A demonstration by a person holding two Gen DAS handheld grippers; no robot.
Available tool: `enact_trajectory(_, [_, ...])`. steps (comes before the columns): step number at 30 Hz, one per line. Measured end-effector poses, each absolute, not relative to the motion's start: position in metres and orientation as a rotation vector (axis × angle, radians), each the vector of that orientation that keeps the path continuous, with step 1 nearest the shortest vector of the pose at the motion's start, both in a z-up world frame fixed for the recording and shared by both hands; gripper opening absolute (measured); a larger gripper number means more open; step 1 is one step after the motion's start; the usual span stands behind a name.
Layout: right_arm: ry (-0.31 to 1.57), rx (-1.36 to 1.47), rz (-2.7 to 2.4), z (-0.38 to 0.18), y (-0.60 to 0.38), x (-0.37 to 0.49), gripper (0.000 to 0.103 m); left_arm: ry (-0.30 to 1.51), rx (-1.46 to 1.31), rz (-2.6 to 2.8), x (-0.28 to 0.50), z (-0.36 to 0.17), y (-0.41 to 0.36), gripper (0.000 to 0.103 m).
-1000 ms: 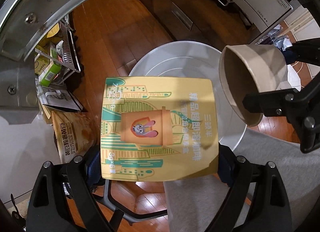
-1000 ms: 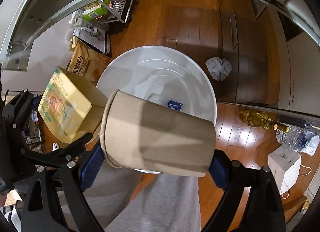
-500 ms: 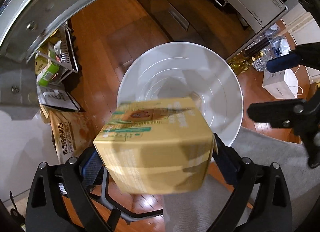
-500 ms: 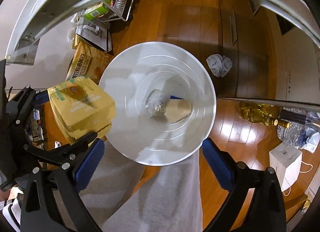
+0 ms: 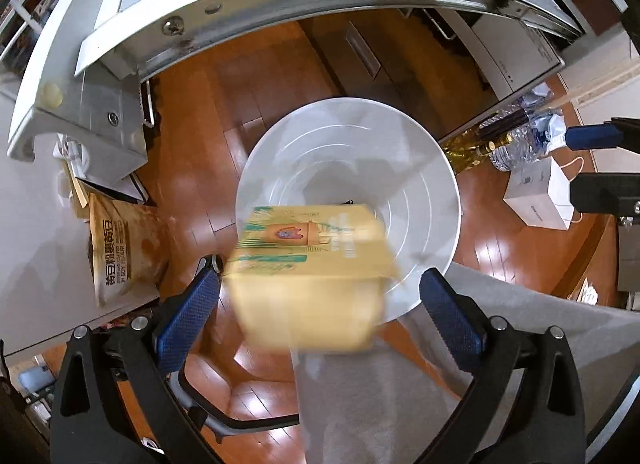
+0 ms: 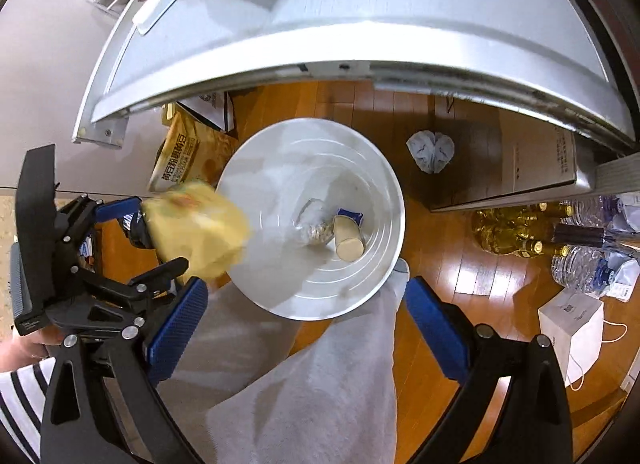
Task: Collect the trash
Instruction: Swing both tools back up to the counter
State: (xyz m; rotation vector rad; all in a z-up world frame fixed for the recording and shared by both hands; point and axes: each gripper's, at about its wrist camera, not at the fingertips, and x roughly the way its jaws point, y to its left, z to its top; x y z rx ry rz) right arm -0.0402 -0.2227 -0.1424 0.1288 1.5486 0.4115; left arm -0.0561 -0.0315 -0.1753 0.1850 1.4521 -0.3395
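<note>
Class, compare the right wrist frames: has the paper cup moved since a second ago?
Yes. The paper cup has left the right gripper, whose jaws are opening with nothing between them, and lies at the bottom of the white bin.

Yellow box [image 5: 312, 264] now free of the opening left claw [image 5: 320, 312]; cup [image 6: 347, 238] in bin [image 6: 384, 200].

The wooden floor [image 6: 452, 284] carries everything here. Straight below the right gripper [image 6: 304, 324] stands a white bin [image 6: 384, 192], on the boards. Beyond the bin, further ahead of the gripper and to its right, a crumpled grey bag [image 6: 430, 150] lies on the floor, apart from the bin. To the gripper's right, glass bottles [image 6: 508, 234] and clear water bottles [image 6: 576, 268] sit together, with a white paper bag [image 6: 570, 328] near them. To the bin's left a brown printed sack [image 6: 188, 154] rests on the floor.
</note>
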Motion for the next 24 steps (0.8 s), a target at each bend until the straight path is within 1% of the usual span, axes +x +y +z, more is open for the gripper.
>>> enact_trajectory(5, [1.532, 0.131, 0.415, -0.136, -0.219, -0.037, 0.097, 1.427, 0.196, -0.334, -0.057, -0.166, -0.037, 0.101])
enact_trajectory(9, [1.487, 0.1, 0.414, -0.118, -0.218, -0.037, 0.097, 1.385, 0.223, -0.346, -0.06, -0.148, -0.04, 0.101])
enact_trajectory(12, [1.406, 0.06, 0.404, -0.091, -0.217, -0.037, 0.097, 1.322, 0.23, -0.343, -0.063, -0.121, -0.04, 0.101])
enact_trajectory(14, [1.31, 0.024, 0.388, -0.062, -0.219, -0.035, 0.097, 1.264, 0.236, -0.331, -0.065, -0.101, -0.039, 0.101])
enact_trajectory(19, [1.05, -0.047, 0.297, 0.004, -0.221, -0.025, 0.098, 1.047, 0.286, -0.195, -0.058, -0.037, -0.028, 0.101])
enact_trajectory(21, [1.004, -0.035, 0.289, 0.018, -0.221, -0.015, 0.098, 0.998, 0.263, -0.155, -0.047, -0.019, -0.02, 0.101])
enact_trajectory(24, [1.032, 0.046, 0.31, 0.021, -0.222, 0.012, 0.098, 0.968, 0.172, -0.135, -0.026, -0.003, -0.003, 0.101])
